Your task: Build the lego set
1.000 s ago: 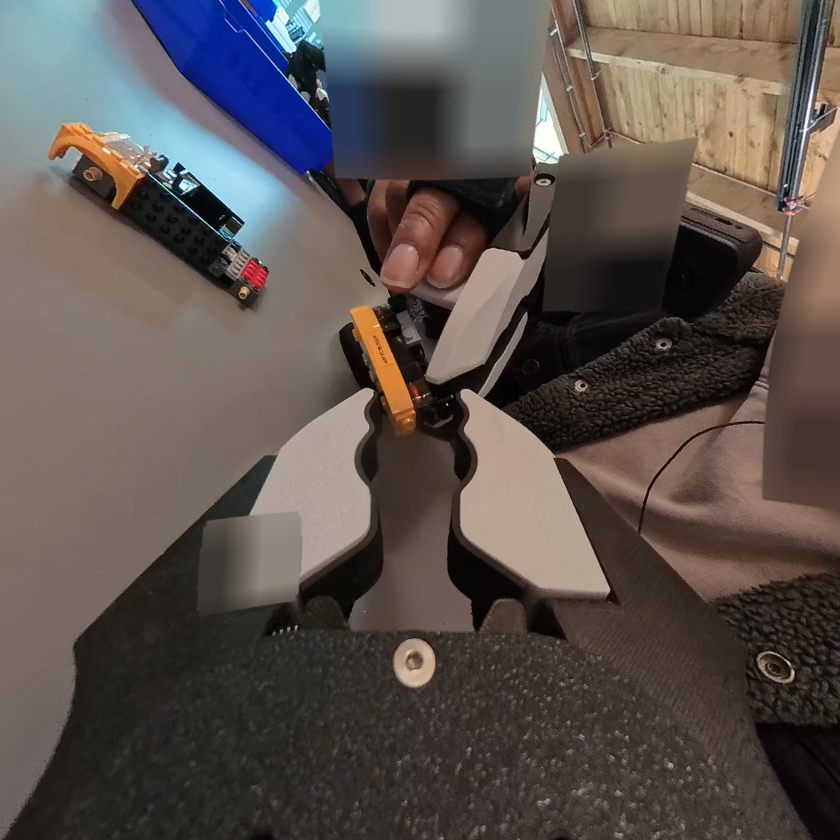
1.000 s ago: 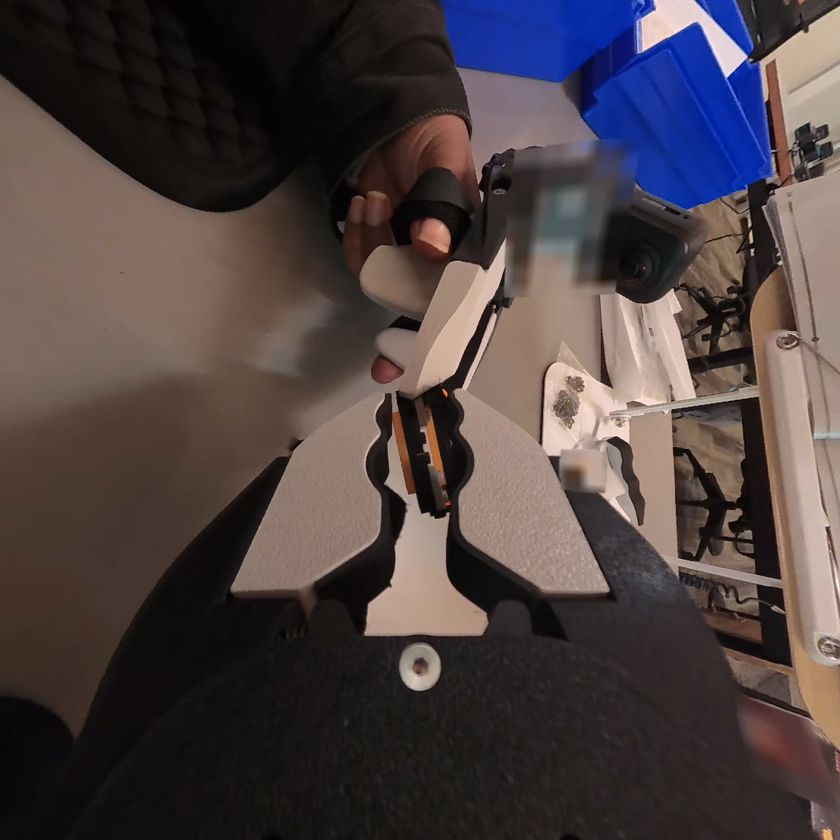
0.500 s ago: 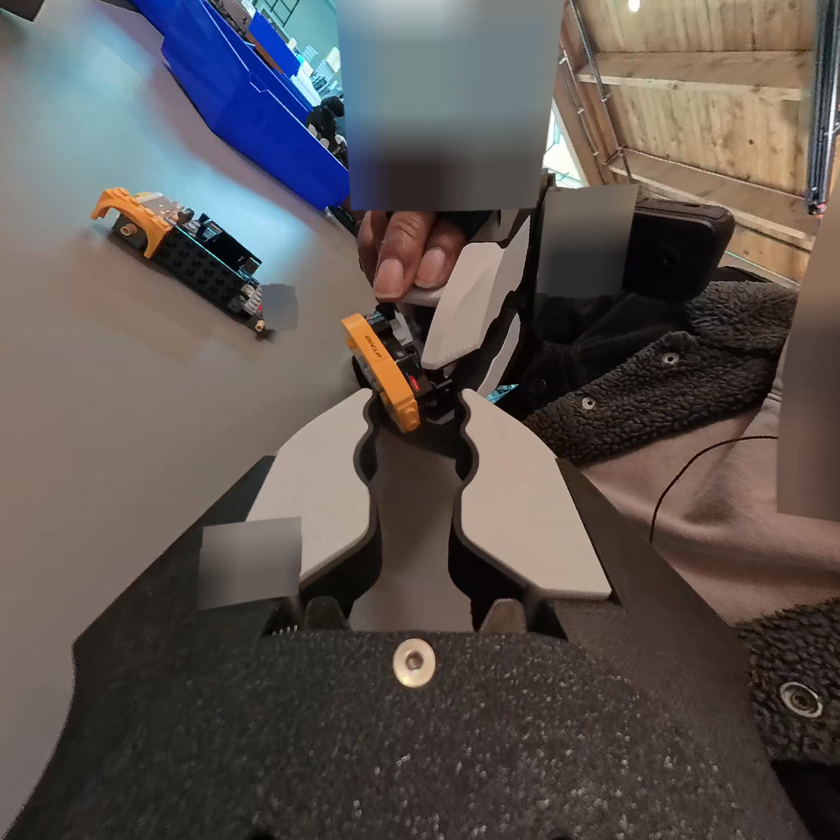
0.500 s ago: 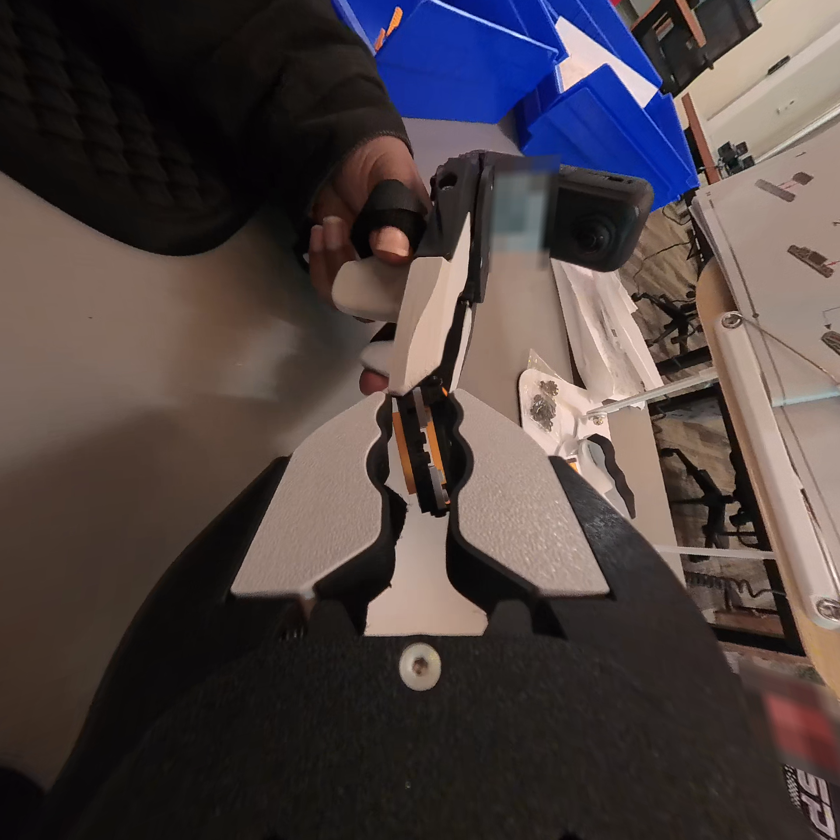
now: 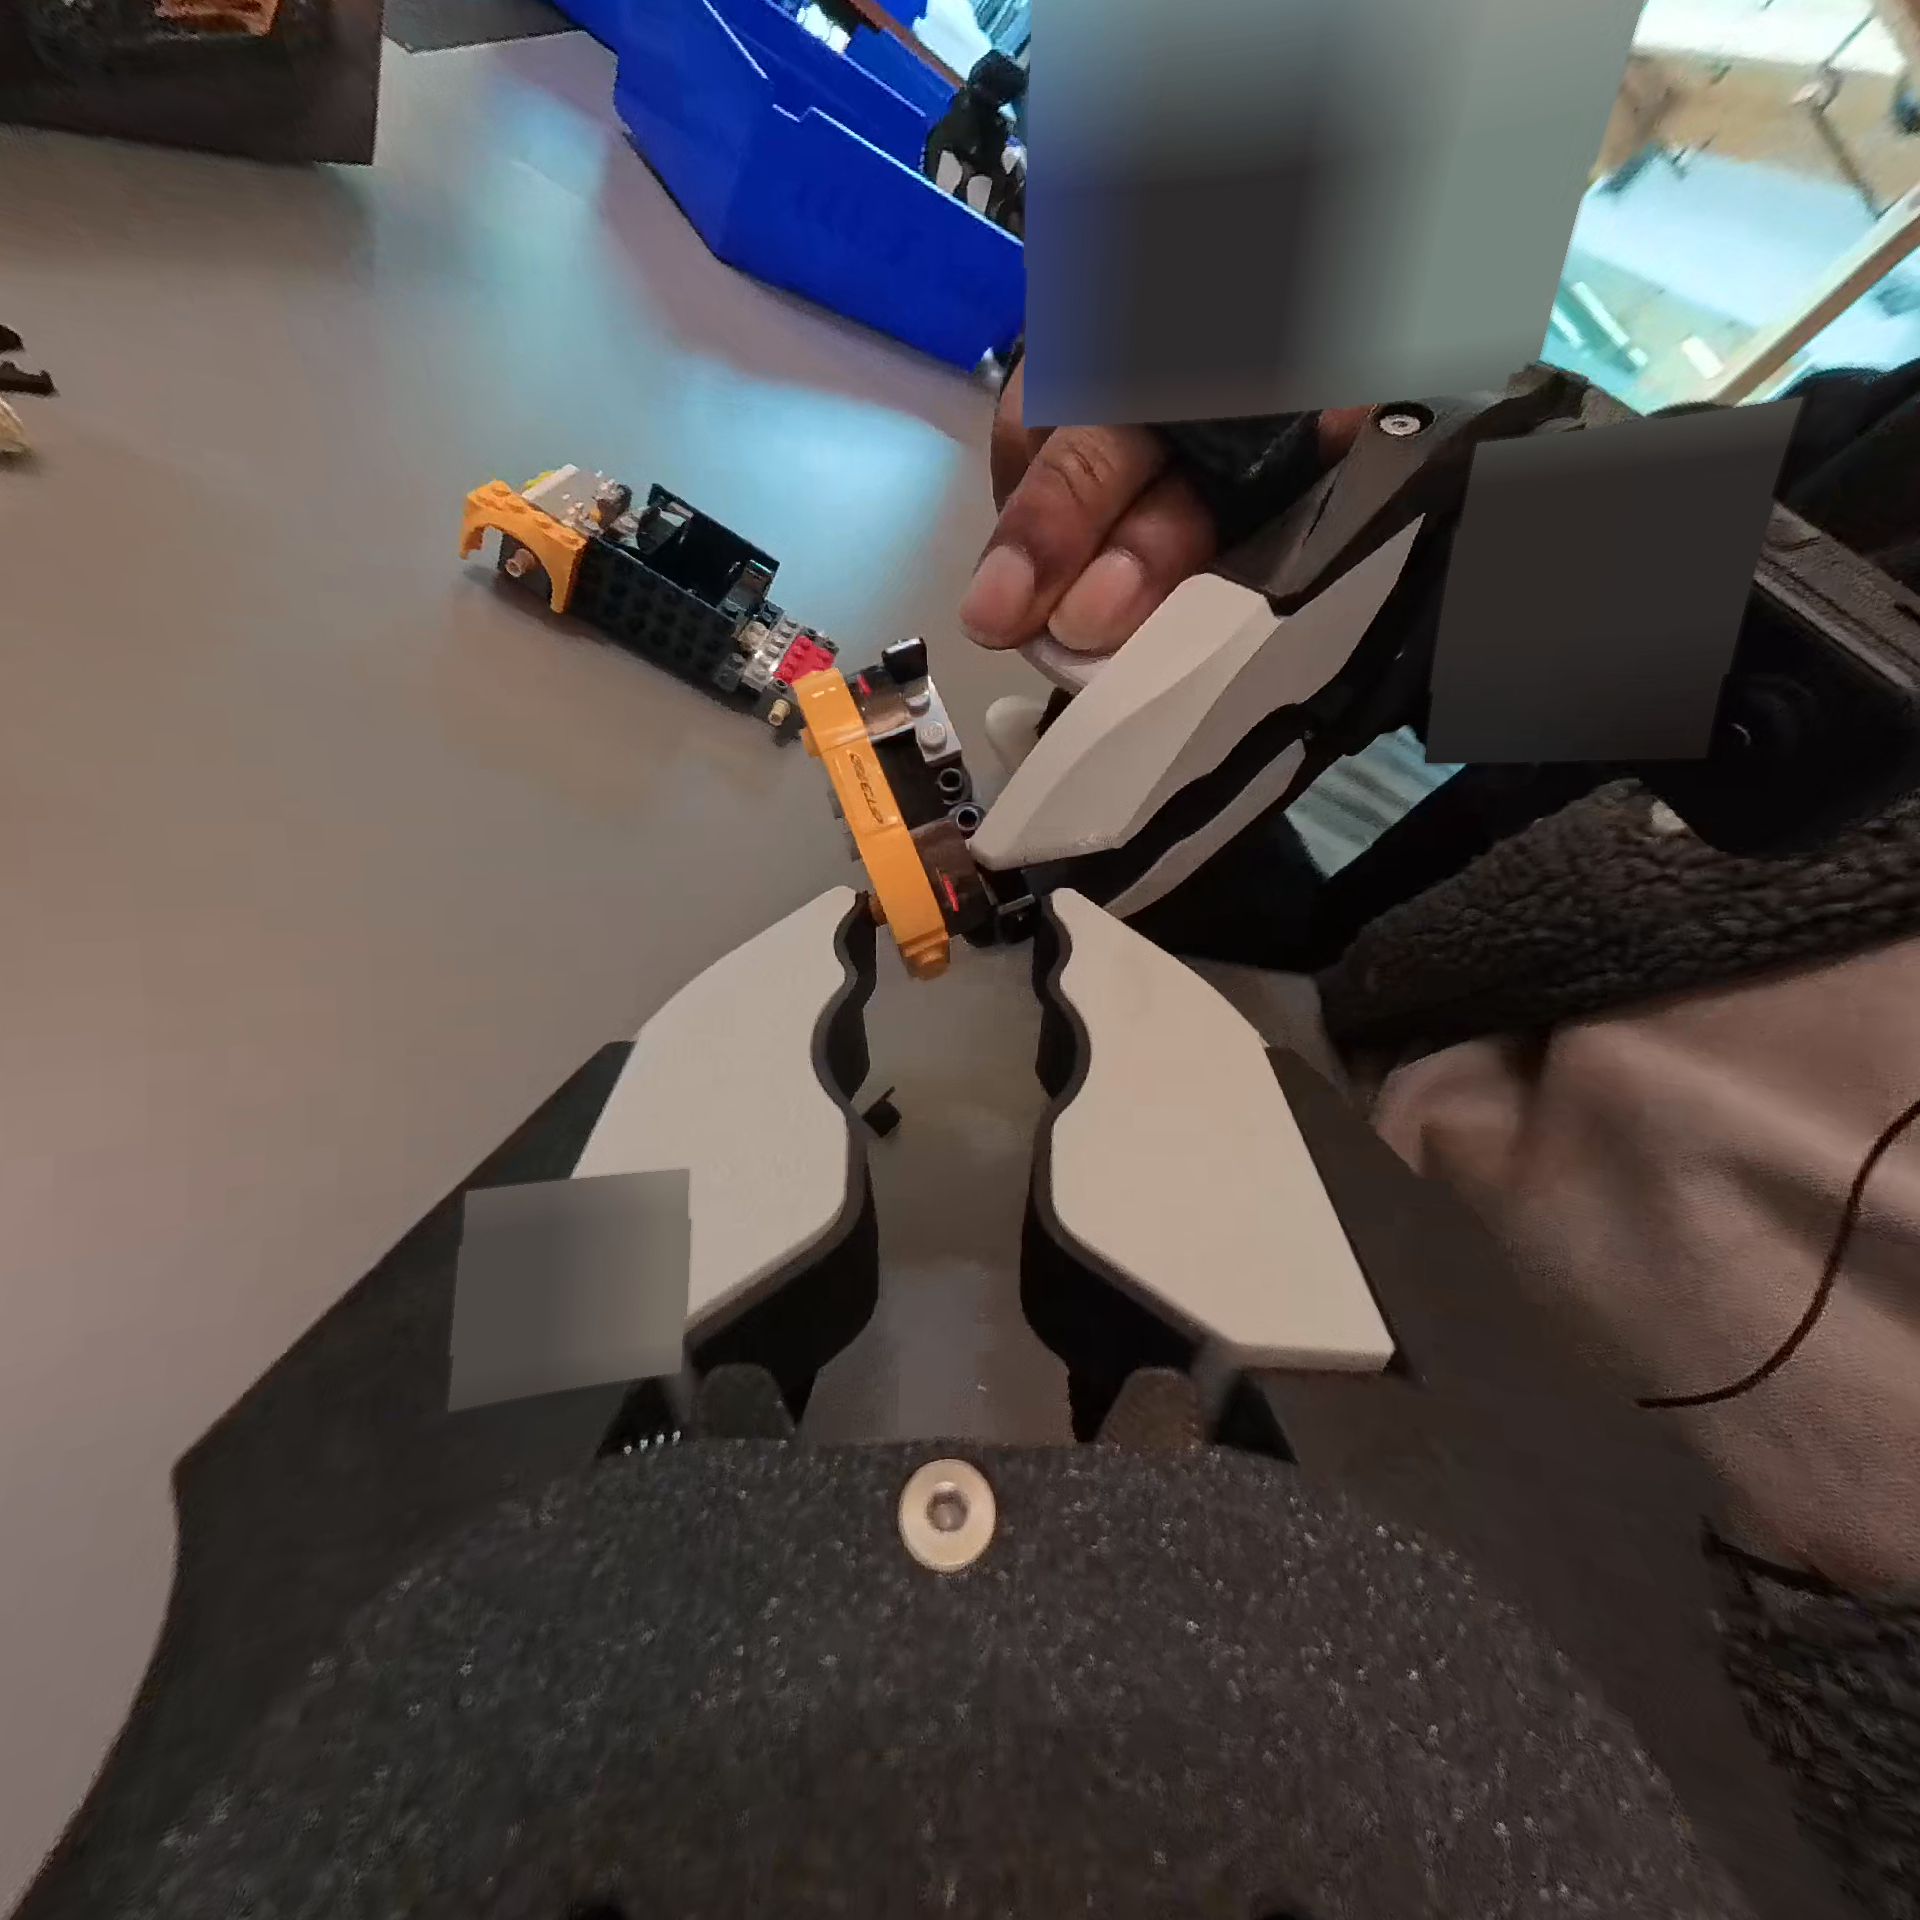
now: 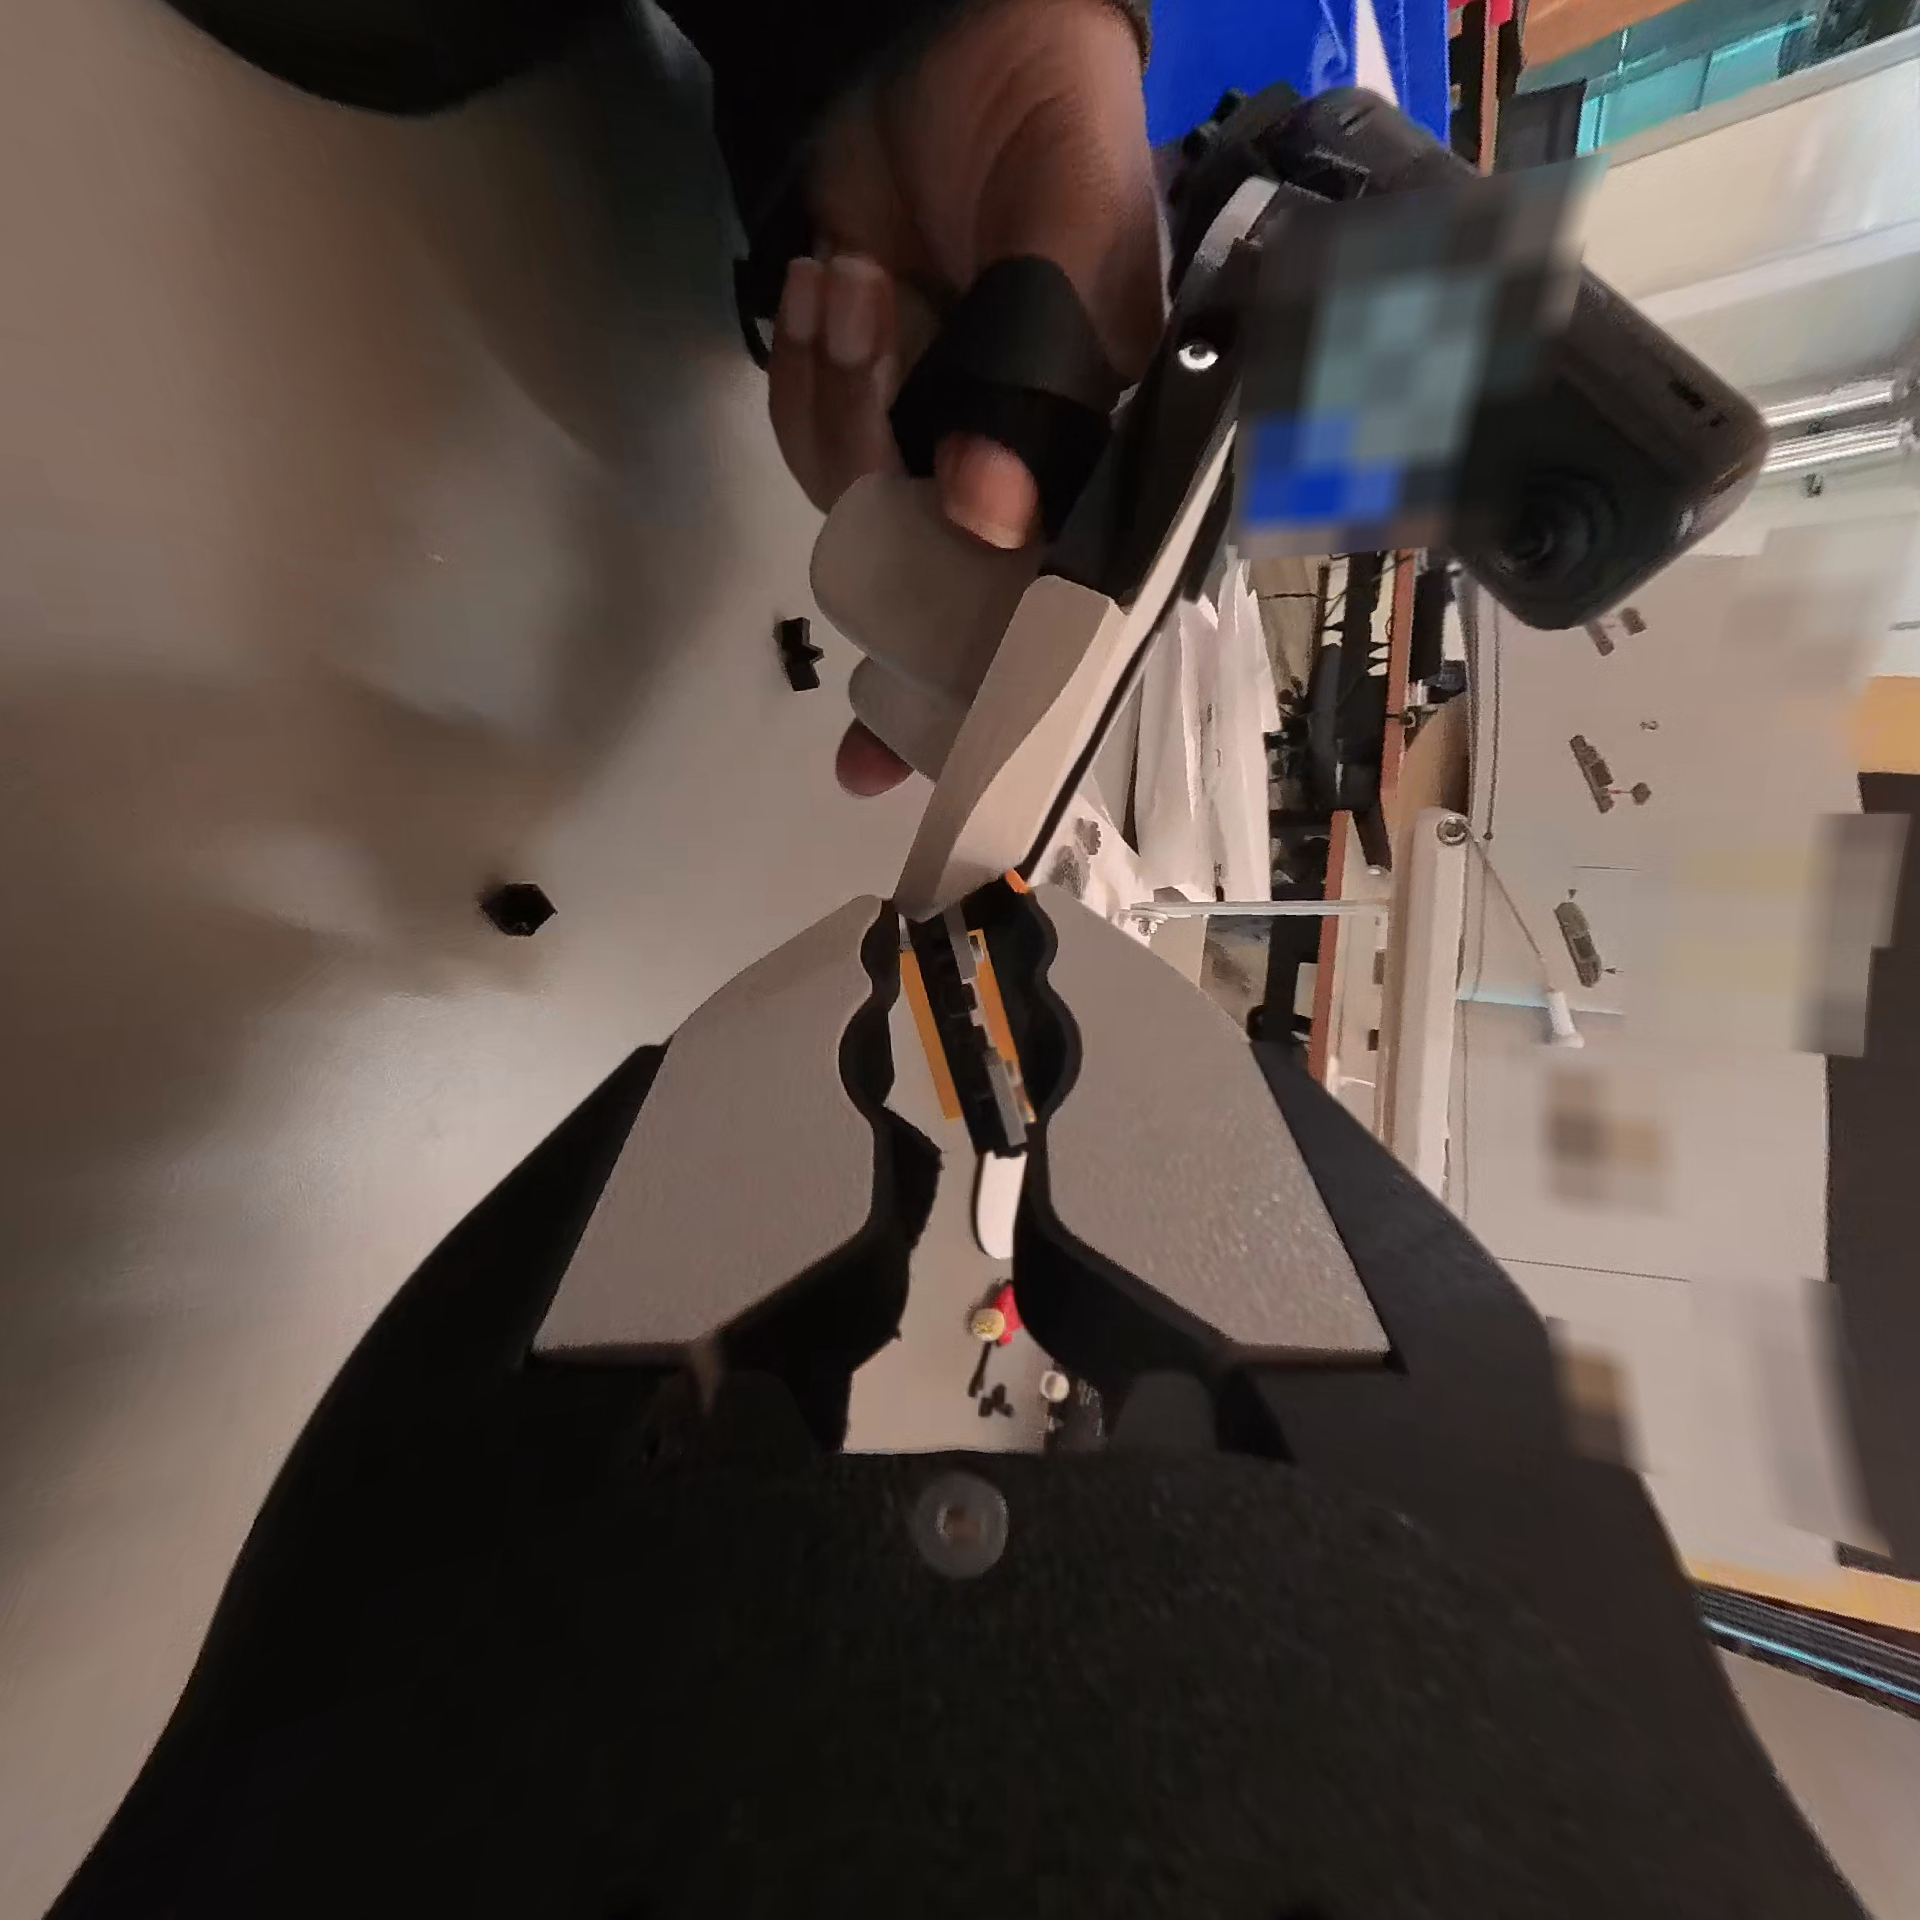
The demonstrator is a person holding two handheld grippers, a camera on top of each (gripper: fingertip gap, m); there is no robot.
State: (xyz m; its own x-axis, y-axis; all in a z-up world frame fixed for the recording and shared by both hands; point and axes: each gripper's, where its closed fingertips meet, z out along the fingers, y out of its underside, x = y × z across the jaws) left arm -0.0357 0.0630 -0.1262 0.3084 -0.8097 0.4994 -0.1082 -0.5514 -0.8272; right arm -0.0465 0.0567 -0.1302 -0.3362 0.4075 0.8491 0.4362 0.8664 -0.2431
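An orange-and-black lego sub-assembly (image 5: pixel 894 821) is held in the air between both grippers. My left gripper (image 5: pixel 951 909) is shut on its lower end. My right gripper (image 5: pixel 987 847) comes in from the upper right and clamps its black side. In the right wrist view the same piece (image 6: pixel 966 1039) sits between the right gripper's (image 6: pixel 961 914) fingers, and the left gripper (image 6: pixel 935 894) meets it from above. A black lego car chassis (image 5: pixel 644 592) with an orange wheel arch lies on the grey table (image 5: pixel 312 883), just left of the held piece.
Blue bins (image 5: pixel 821 197) stand at the back of the table. A dark box (image 5: pixel 187 73) is at the top left. Small black pieces (image 6: pixel 516 909) and other loose bits (image 6: pixel 992 1325) lie on the table. A person's fleece coat (image 5: pixel 1610 914) is close on the right.
Both grippers, still holding the piece together, have moved closer to the chassis, which now appears right beside the held piece. Both views have swung; loose table pieces now show in the right view.
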